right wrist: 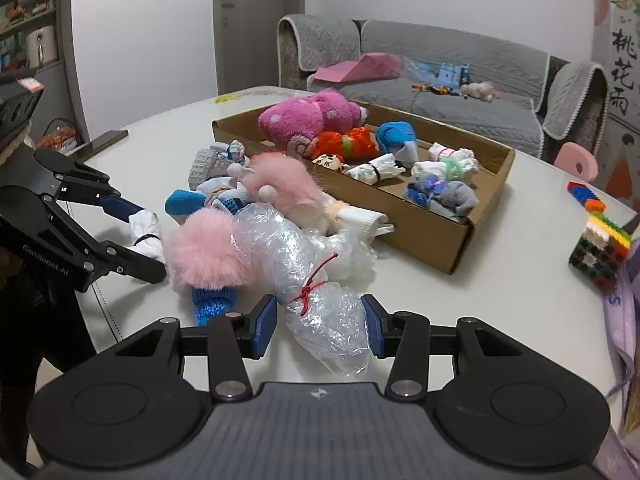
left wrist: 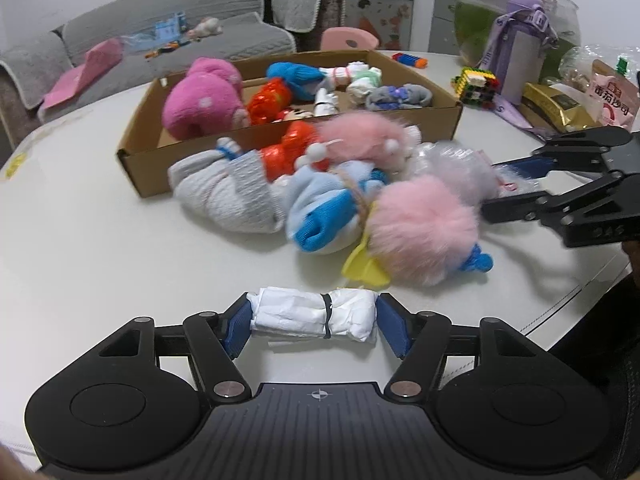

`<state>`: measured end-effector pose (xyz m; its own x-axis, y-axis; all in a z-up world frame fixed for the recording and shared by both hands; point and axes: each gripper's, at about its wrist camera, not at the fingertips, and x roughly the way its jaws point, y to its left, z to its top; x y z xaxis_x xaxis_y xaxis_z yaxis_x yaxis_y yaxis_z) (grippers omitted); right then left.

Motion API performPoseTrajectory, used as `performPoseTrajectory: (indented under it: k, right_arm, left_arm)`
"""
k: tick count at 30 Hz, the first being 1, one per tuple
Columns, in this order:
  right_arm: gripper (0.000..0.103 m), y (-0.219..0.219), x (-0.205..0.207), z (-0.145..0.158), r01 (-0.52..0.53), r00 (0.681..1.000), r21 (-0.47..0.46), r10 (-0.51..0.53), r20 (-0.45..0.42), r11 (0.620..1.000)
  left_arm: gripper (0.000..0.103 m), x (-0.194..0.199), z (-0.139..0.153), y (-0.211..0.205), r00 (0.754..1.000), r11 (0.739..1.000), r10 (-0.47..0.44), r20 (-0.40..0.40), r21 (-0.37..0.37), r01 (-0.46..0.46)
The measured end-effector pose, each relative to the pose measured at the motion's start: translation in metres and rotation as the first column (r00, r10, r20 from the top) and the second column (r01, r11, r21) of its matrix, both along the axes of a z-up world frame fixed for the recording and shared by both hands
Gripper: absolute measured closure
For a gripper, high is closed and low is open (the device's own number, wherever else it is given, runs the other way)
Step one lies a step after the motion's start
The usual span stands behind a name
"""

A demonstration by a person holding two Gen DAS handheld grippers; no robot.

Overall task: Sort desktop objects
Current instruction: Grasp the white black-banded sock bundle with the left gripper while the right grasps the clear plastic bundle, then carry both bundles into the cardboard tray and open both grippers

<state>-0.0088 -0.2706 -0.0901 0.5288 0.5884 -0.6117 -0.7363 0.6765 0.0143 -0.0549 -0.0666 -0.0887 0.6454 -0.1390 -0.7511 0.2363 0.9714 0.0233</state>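
Observation:
My left gripper [left wrist: 314,326] is shut on a white rolled bundle [left wrist: 296,316] tied with a black band, its blue pads [left wrist: 236,330] pressing both ends on the white table. The right wrist view shows it too, the left gripper [right wrist: 148,244] at the far left around the white bundle [right wrist: 146,232]. My right gripper [right wrist: 320,326] is shut on a clear plastic bundle [right wrist: 280,240] tied with red string, and it reaches in from the right as the right gripper [left wrist: 491,188] in the left wrist view. Between both lies a pile of pink pom-poms [left wrist: 424,224], a blue sock [left wrist: 320,224] and grey knitwear [left wrist: 224,196].
A shallow cardboard box [right wrist: 432,236] behind the pile holds a magenta plush [right wrist: 308,120], an orange toy and several rolled socks. A brick cube [right wrist: 600,252], a purple bottle [left wrist: 520,40], a glass jar and snack packs crowd the table's right side. A grey sofa stands beyond.

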Motion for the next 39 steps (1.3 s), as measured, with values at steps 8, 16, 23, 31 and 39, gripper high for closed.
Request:
performPoseTrajectory:
  k: [8, 16, 23, 31, 39]
  right_arm:
    - [0.061, -0.01, 0.005, 0.006, 0.027, 1.0, 0.057, -0.027, -0.011, 0.998]
    - [0.061, -0.013, 0.009, 0.007, 0.038, 0.999, 0.063, -0.037, -0.015, 0.997]
    - [0.061, -0.024, 0.013, 0.014, 0.067, 0.998, 0.129, -0.065, -0.023, 0.989]
    - [0.061, -0.047, 0.023, 0.04, 0.139, 0.99, 0.227, -0.143, 0.002, 0.964]
    - [0.061, -0.051, 0.046, 0.076, 0.17, 0.978, 0.253, -0.195, 0.073, 0.952]
  left_arm:
    - [0.033, -0.012, 0.012, 0.012, 0.999, 0.999, 0.032, 0.04, 0.006, -0.032]
    - [0.033, -0.013, 0.024, 0.031, 0.994, 0.996, 0.089, 0.057, -0.025, -0.088]
    - [0.033, -0.007, 0.048, 0.047, 0.986, 0.992, 0.121, 0.114, -0.036, -0.118]
    - [0.033, 0.009, 0.082, 0.066, 0.971, 0.987, 0.159, 0.179, -0.03, -0.156]
    - [0.033, 0.041, 0.113, 0.063, 0.961, 0.99, 0.142, 0.238, -0.02, -0.141]
